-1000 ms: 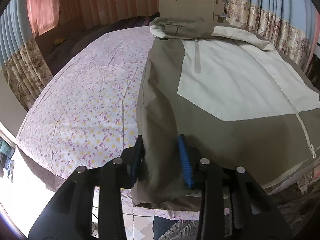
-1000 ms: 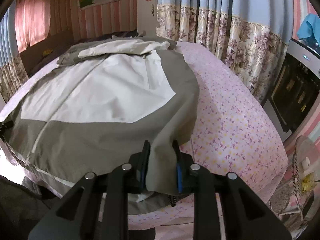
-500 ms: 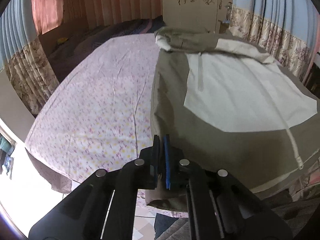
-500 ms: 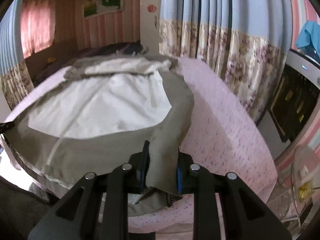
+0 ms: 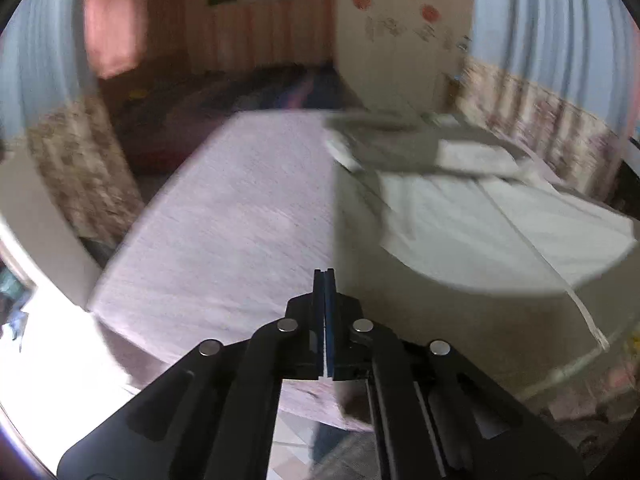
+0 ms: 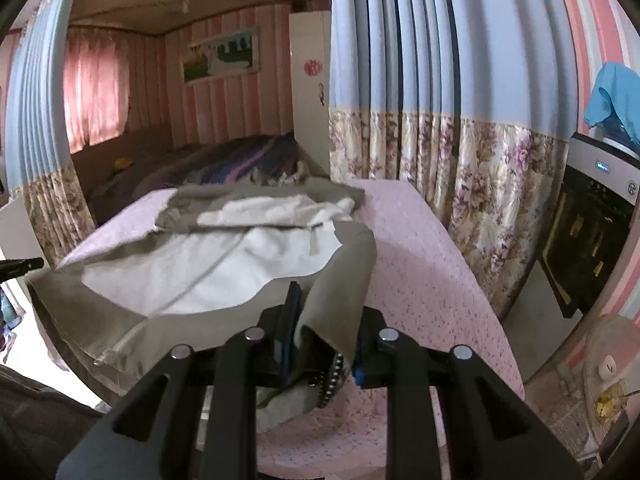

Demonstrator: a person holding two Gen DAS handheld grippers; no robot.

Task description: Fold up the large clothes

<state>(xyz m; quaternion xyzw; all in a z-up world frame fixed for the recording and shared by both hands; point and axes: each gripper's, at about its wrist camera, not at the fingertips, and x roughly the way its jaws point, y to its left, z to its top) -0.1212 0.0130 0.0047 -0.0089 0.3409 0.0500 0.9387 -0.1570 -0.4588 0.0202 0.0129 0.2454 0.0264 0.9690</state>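
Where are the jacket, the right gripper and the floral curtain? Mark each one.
jacket (image 6: pixel 280 256): right wrist view, on its white chest panel.
right gripper (image 6: pixel 326 308): right wrist view, midway between its fingertips, shut on the jacket's olive hem.
floral curtain (image 6: pixel 480 184): right wrist view, on its flowered lower band.

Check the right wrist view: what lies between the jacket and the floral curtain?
Only the pink flowered bedsheet. The strip from the jacket across to the curtain is otherwise bare, as the right wrist view shows.
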